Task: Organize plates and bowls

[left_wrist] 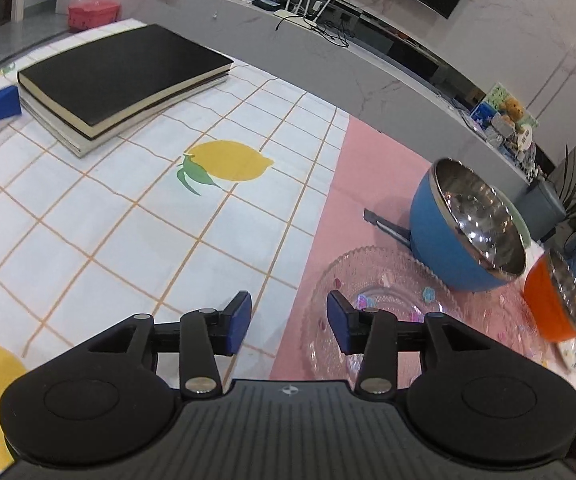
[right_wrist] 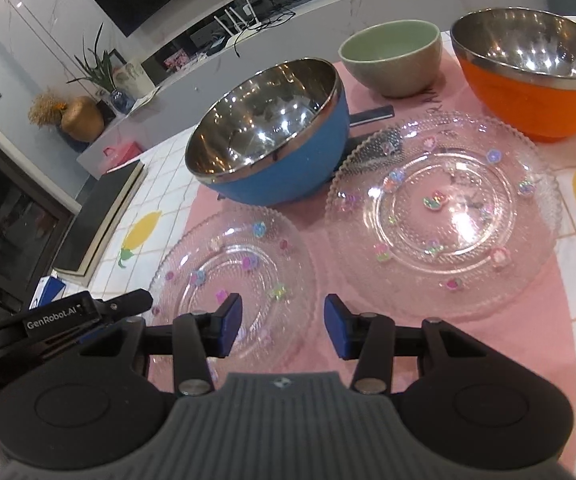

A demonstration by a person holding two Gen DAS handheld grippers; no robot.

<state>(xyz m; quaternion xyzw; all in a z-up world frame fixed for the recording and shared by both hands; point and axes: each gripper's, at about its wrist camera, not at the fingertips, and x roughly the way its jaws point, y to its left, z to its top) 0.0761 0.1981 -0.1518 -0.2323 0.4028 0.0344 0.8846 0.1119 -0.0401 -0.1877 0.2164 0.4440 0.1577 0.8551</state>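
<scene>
Left wrist view: the left gripper (left_wrist: 289, 322) hangs spread and empty at the near edge of the smaller glass plate (left_wrist: 388, 300); the blue bowl (left_wrist: 448, 248) stands behind that plate, the orange bowl (left_wrist: 548, 308) to its right, all on the worktop (left_wrist: 128, 220).

Right wrist view: the right gripper (right_wrist: 283, 326) is spread, empty, over the smaller glass plate (right_wrist: 240, 272); the larger glass plate (right_wrist: 444, 216) lies just right of it; blue bowl (right_wrist: 284, 176), green bowl (right_wrist: 392, 60) and orange bowl (right_wrist: 528, 100) stand behind.

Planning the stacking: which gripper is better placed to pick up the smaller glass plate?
Probably right: the right gripper is open directly over the small plate. The left gripper straddles only its edge.
</scene>
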